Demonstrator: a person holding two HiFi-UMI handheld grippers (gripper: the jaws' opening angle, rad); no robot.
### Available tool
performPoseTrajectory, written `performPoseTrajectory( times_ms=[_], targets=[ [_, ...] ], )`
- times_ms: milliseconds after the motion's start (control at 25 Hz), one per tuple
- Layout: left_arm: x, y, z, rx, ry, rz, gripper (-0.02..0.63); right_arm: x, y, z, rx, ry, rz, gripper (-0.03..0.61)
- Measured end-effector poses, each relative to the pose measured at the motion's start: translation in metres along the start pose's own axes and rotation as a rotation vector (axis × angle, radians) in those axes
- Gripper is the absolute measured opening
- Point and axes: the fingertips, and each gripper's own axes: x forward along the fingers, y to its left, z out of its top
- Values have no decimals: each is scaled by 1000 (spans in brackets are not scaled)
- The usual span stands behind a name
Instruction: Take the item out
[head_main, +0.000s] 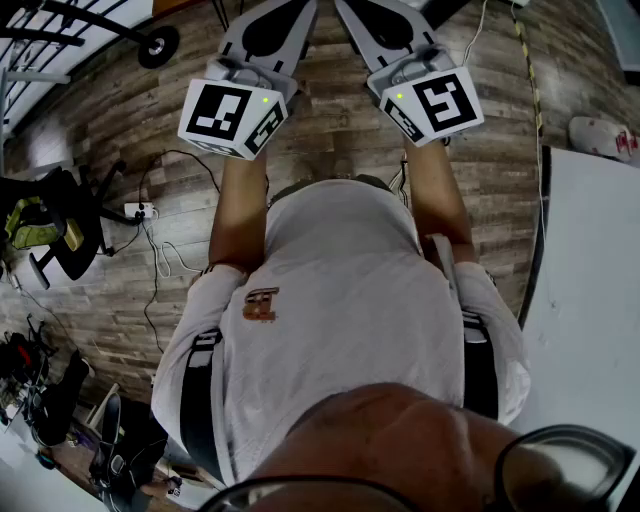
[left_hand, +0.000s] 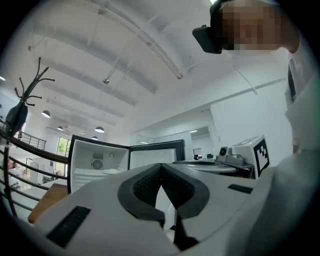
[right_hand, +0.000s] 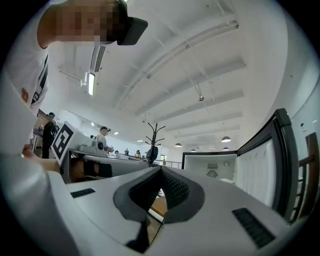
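Observation:
Both grippers are held up in front of the person's chest and point level across the room. My left gripper (left_hand: 161, 166) is shut, its dark pads meeting at the tips with nothing between them. My right gripper (right_hand: 161, 170) is shut the same way and holds nothing. Their marker cubes show in the head view, the left cube (head_main: 232, 116) and the right cube (head_main: 436, 102). Far ahead stands an open white fridge (left_hand: 98, 165), also seen in the right gripper view as the fridge (right_hand: 216, 170) with its door (right_hand: 267, 170) swung wide. I can make out no item inside it.
A white table (head_main: 590, 300) edges the right of the head view. An office chair (head_main: 50, 232), a power strip (head_main: 137, 211) and cables lie on the wood floor at left. A coat rack (right_hand: 152, 145) and several people at benches (right_hand: 102, 142) stand farther off.

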Motion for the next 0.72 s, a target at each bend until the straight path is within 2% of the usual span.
performPoseTrajectory(
  times_ms=[400,720],
  targets=[
    [-4,11,1,-8,-12,1,18,9,4,2,17,-18,-2,33],
    [-21,42,3,-2,-21,-9,18,35,16,-3,10,-13,-29,33]
  ],
)
